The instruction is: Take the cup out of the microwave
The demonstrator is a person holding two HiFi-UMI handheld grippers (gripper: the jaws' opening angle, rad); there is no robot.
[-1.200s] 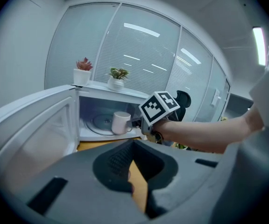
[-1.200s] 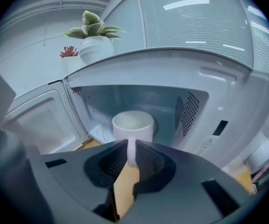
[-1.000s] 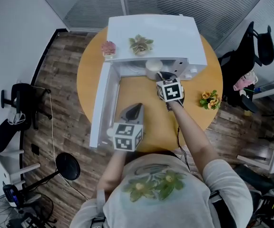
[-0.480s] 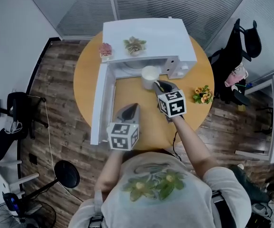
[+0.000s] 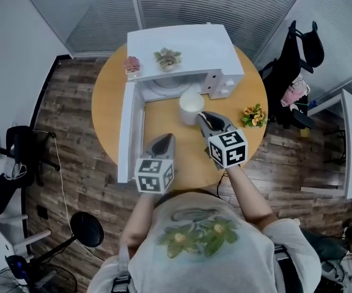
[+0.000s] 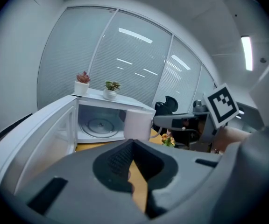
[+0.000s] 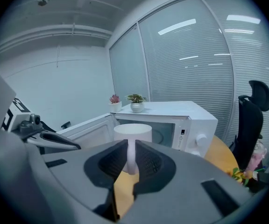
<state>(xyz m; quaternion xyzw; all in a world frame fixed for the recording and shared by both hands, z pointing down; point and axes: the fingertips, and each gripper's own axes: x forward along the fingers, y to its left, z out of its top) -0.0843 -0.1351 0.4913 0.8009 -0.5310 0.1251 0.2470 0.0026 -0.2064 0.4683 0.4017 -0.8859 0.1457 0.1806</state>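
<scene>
The right gripper [image 5: 203, 117] has drawn the cup [image 5: 191, 104] out of the microwave [image 5: 194, 44].

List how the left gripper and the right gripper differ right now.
The right gripper is shut on the handle of the white cylindrical cup; the left gripper is shut on nothing. The right gripper reaches further forward, holding the cup just outside the open white microwave; the left gripper sits nearer the person, by the microwave's open door. Both are grey and point toward the microwave.
</scene>
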